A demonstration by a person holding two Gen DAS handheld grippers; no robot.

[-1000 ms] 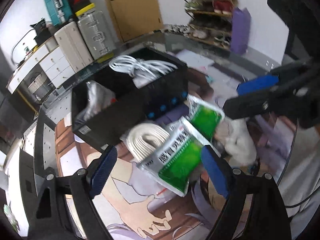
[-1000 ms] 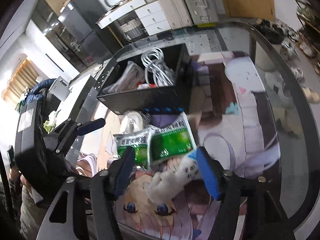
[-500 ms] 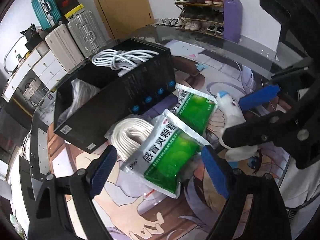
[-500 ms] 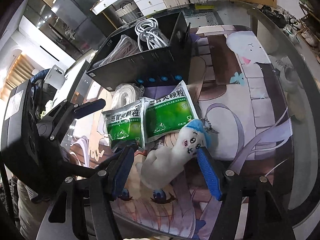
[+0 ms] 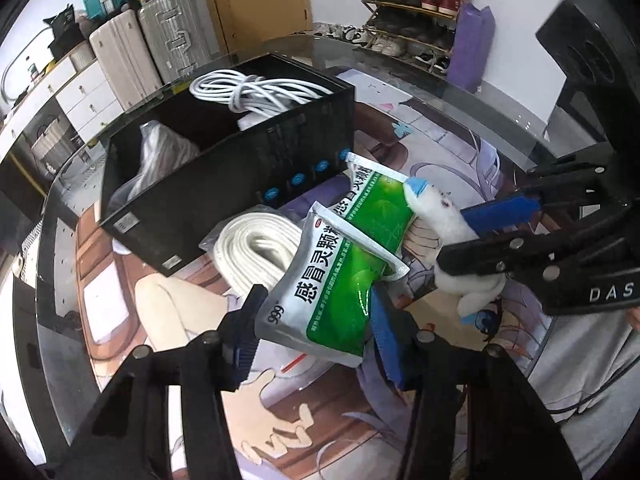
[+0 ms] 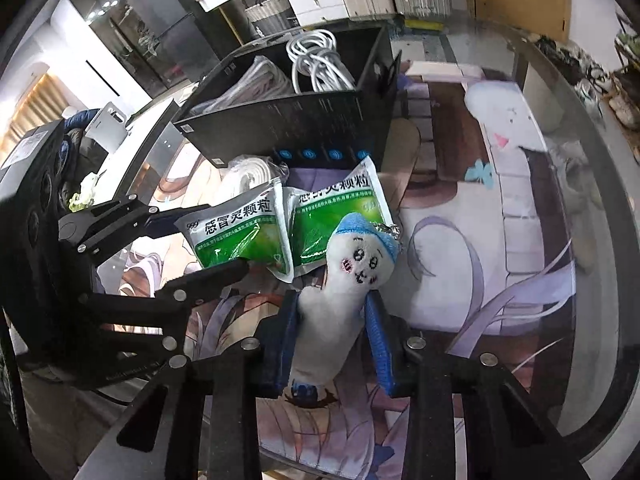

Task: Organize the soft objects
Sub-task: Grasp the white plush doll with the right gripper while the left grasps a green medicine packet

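Note:
My left gripper (image 5: 316, 320) is shut on a green and white medicine packet (image 5: 332, 292), also seen in the right wrist view (image 6: 236, 232). A second green packet (image 5: 376, 204) lies beside it on the mat (image 6: 340, 216). My right gripper (image 6: 332, 332) is shut on a white plush doll with a blue cap (image 6: 348, 280), also seen in the left wrist view (image 5: 452, 240). A bagged coil of white rope (image 5: 260, 252) lies in front of the black box (image 5: 224, 184).
The black box (image 6: 304, 120) holds a white cable bundle (image 5: 256, 92) and a clear bag (image 5: 160, 148). All sits on a printed mat on a round glass table (image 6: 592, 208). Suitcases, drawers and a shoe rack stand beyond.
Both grippers have closed: the left on the near green packet, the right on the plush doll. Both have moved in closer to their objects.

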